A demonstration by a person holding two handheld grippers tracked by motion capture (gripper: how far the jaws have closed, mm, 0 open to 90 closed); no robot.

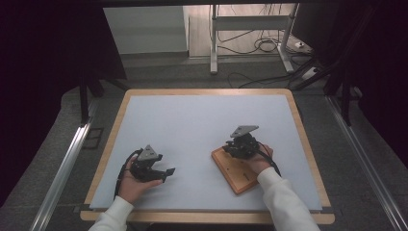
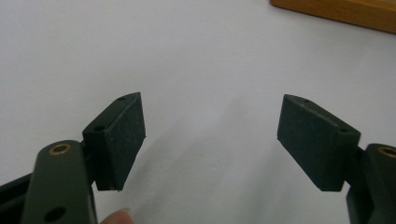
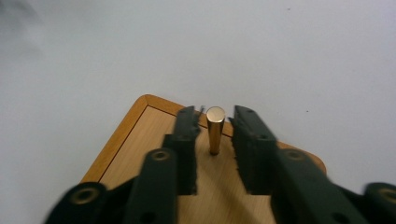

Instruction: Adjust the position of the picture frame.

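Jaws of right gripper [image 3: 215, 135] nearly closed around gold peg [image 3: 215, 129] standing upright on wooden board [image 3: 140, 140], probably to grab it, while left gripper [image 2: 210, 135] wide open, empty, waiting nearby.

My right gripper [image 3: 215, 140] has matt black plastic jaws with rough, toothed pads, and between them stands a short, polished brass-coloured metal pin [image 3: 215, 128], glossy on its flat top. The pin rises from a smooth rectangular board of light varnished wood [image 3: 140, 140]. Left of the board, my left gripper [image 2: 210, 135] shows dull, faintly grainy pads over the matt pale grey table mat [image 2: 201, 51].
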